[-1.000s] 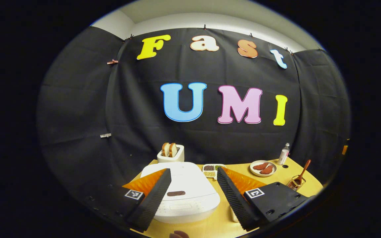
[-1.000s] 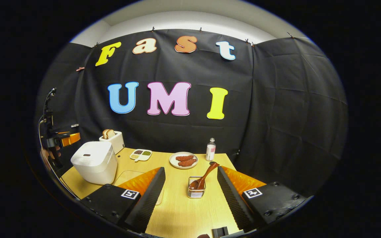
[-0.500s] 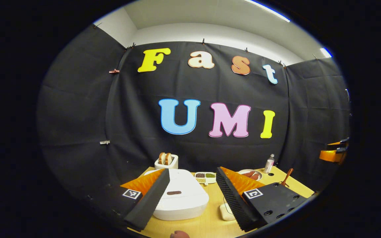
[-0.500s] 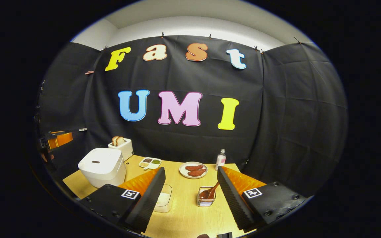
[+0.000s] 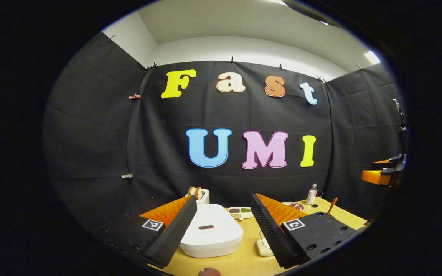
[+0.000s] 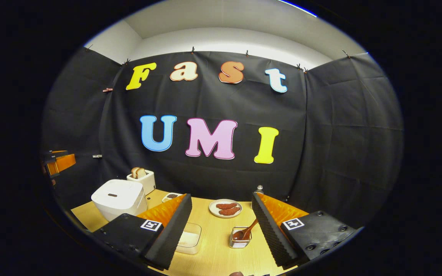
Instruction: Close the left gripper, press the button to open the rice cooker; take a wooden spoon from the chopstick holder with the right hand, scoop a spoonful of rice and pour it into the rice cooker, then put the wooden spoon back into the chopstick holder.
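Note:
The white rice cooker (image 5: 210, 234) stands with its lid down, a brown button (image 5: 205, 227) on top. My left gripper (image 5: 223, 198) hovers above and before it, open, nothing between its fingers. In the right gripper view the cooker (image 6: 119, 197) is at the table's left. A wooden spoon (image 6: 248, 232) leans in the wire chopstick holder (image 6: 238, 242), just ahead of my open right gripper (image 6: 221, 196). A clear tub of rice (image 6: 188, 239) lies partly behind its left finger. The other gripper's orange part shows far off at each view's edge: the right gripper (image 5: 382, 174) and the left gripper (image 6: 58, 163).
On the wooden table (image 6: 213, 260) a toaster (image 6: 141, 179) with bread stands behind the cooker. A divided dish (image 5: 240, 212) of grains, a plate (image 6: 226, 208) of brown food and a small bottle (image 5: 312, 193) line the back.
Both grippers have risen and drawn back from the table, so the cooker, spoon and dishes sit lower and smaller. Both stay open.

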